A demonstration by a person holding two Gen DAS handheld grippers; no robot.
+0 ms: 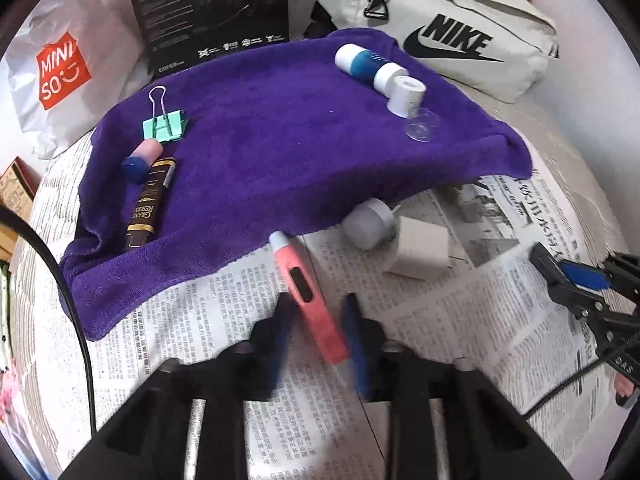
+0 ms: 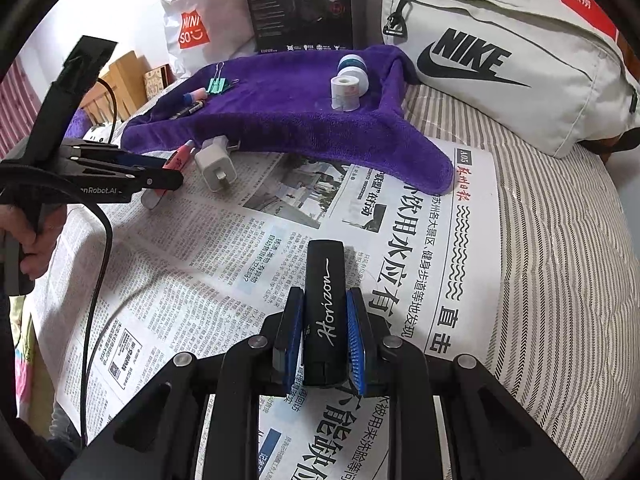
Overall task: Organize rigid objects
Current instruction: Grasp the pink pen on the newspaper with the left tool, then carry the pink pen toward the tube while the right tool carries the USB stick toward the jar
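A pink thermometer lies slanted on the newspaper, and my left gripper is shut on its lower half; the fingers look blurred. My right gripper is shut on a black stick marked "Horizon", held over the newspaper. On the purple towel lie a green binder clip, a pink and blue tube, a dark brown bar, a blue and white bottle and a white cap. A grey cylinder and a white charger plug sit by the towel's front edge.
A grey Nike bag stands at the back right, with a black box and a white Miniso bag at the back left. Striped bedding shows to the right of the newspaper. A cable hangs from the left gripper.
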